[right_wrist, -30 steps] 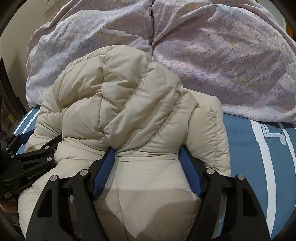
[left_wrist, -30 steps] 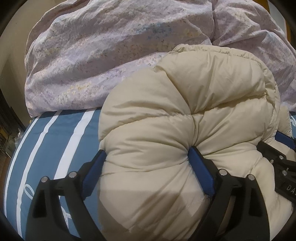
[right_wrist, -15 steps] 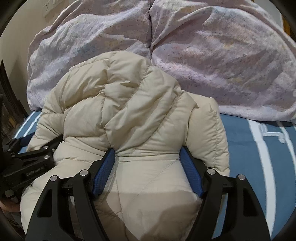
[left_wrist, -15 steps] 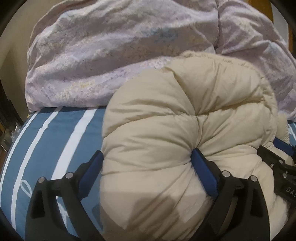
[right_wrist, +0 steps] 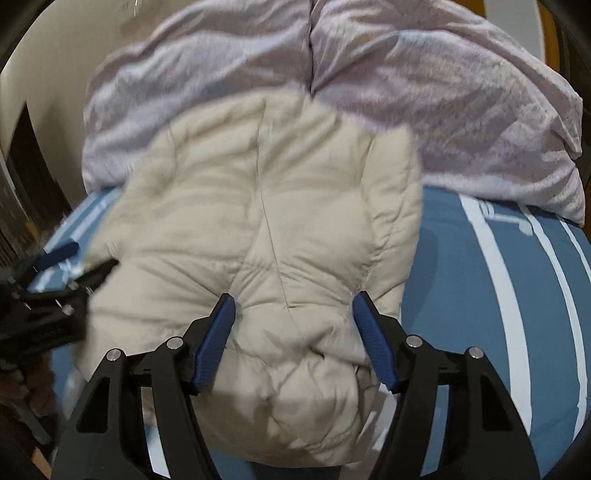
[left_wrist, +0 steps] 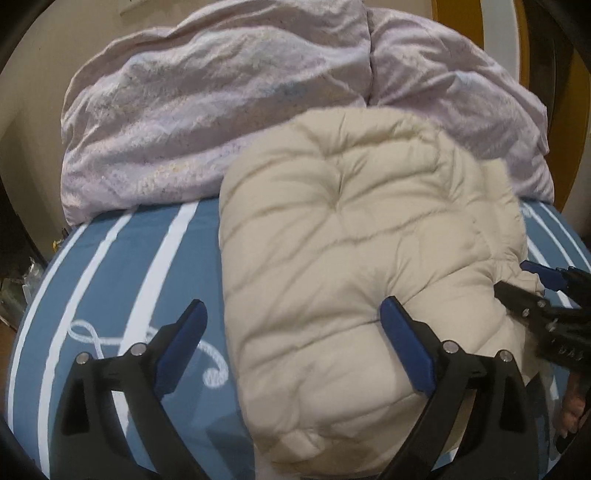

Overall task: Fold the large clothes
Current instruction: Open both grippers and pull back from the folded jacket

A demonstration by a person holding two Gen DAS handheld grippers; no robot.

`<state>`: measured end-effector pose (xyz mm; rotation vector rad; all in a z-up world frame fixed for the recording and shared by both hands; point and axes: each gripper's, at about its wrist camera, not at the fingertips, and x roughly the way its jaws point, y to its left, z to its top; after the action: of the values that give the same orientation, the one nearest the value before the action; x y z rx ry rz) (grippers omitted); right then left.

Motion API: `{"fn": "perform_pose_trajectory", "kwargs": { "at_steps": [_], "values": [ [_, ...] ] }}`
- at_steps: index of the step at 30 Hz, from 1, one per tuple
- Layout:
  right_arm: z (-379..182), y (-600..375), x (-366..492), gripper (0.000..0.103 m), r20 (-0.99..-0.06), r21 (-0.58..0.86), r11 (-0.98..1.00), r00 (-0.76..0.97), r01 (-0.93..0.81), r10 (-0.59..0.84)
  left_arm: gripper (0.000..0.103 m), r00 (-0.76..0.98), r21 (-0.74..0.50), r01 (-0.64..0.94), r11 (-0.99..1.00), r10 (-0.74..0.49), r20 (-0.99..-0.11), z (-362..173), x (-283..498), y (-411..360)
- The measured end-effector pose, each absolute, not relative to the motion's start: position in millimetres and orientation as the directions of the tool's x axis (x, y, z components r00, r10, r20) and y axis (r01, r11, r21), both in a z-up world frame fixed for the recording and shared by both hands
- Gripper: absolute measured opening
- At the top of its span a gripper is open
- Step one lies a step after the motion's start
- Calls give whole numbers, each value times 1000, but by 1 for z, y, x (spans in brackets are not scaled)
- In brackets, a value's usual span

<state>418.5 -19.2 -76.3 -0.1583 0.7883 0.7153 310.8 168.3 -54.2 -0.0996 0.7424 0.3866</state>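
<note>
Puffy cream quilted down jacket (left_wrist: 354,236) folded on blue white-striped bed (left_wrist: 122,266), left hand-held gripper (left_wrist: 295,332) spread open, left pad clear; right hand-held gripper (right_wrist: 295,325) straddling its near end, jaws just narrowing, grip unclear

I am in a bedroom at home. Under me lies a bed (left_wrist: 110,266) in a blue sheet with white stripes and a looped white pattern. A crumpled lilac duvet (left_wrist: 207,122) is heaped across the top of both frames, against a plain cream wall (left_wrist: 33,92) at upper left. A beige puffer coat (right_wrist: 258,221) sprawls on the sheet at centre. Yellow wood trim (left_wrist: 458,26) shows at upper right, dark furniture (right_wrist: 33,177) at the left edge.
</note>
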Motion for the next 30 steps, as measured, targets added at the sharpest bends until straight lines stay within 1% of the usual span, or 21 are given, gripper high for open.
{"fn": "perform_pose_trajectory", "kwargs": {
  "at_steps": [3,6,8,9,10,12,17,19,22,30],
  "values": [
    [-84,-20,425,68,-712,175,762,455,-623,535,95,650,-18,-395,919,265,-713,-64,310,172],
    [-84,-22,423,69,-714,172,761,453,-626,534,95,642,-66,-415,907,241,-728,-70,308,177],
    [-79,-30,420,72,-715,192,767,448,-613,537,95,644,-83,-421,903,233,-729,-66,300,177],
    [-77,-33,419,76,-715,201,770,447,-606,537,94,648,-88,-420,903,231,-726,-65,296,176],
    [-76,-38,416,82,-717,208,775,446,-596,535,94,652,-89,-420,903,232,-721,-62,291,175],
    [-73,-47,409,89,-725,228,784,437,-577,532,94,666,-88,-415,906,236,-708,-55,277,173],
    [-64,-71,385,89,-713,263,795,445,-547,542,95,688,-76,-406,911,249,-682,-43,246,168],
    [-59,-79,376,96,-710,258,802,458,-538,535,96,695,-69,-405,912,258,-671,-39,229,165],
    [-51,-89,361,102,-700,255,810,478,-528,531,98,701,-65,-410,910,268,-661,-36,209,161],
    [-38,-111,325,102,-677,291,816,495,-499,544,100,726,-106,-403,909,247,-642,-28,169,144]
  ]
}}
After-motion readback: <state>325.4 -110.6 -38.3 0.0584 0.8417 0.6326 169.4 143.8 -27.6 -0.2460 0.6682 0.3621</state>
